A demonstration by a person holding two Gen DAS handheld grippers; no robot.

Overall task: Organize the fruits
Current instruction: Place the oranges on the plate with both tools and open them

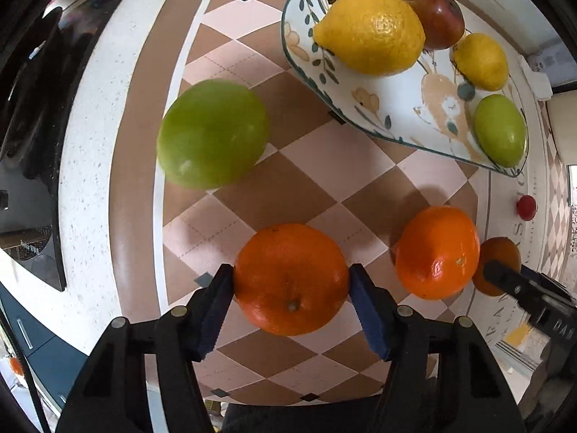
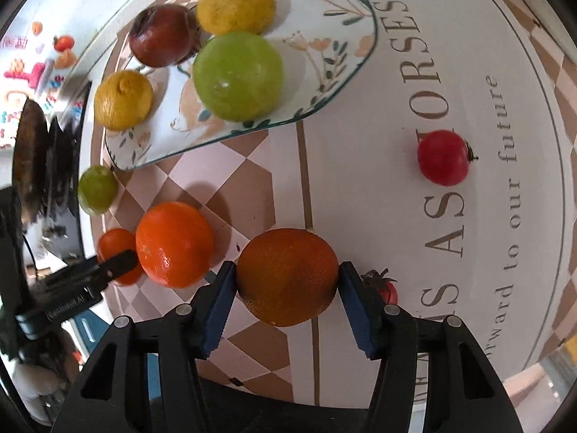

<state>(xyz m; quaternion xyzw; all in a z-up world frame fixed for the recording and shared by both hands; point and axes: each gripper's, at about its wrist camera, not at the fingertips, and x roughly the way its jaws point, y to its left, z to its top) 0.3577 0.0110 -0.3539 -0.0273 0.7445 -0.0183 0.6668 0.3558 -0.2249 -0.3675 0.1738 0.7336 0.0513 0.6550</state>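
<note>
My left gripper (image 1: 291,281) is shut on a bright orange (image 1: 291,278), its blue pads pressed to both sides. My right gripper (image 2: 287,278) is shut on a darker orange (image 2: 287,276); that fruit and a finger of the right gripper show at the right of the left wrist view (image 1: 499,252). A third orange (image 1: 437,251) lies between them, also in the right wrist view (image 2: 175,243). A floral plate (image 1: 407,108) holds two lemons (image 1: 369,30), a dark red fruit (image 1: 432,12) and a green fruit (image 1: 500,130). A large green fruit (image 1: 213,133) lies on the checked mat.
A red tomato (image 2: 443,157) lies on the white lettered cloth and a smaller one (image 2: 386,288) sits behind my right finger. A dark stovetop (image 1: 32,137) lies to the left, past the table's white rim (image 1: 86,166).
</note>
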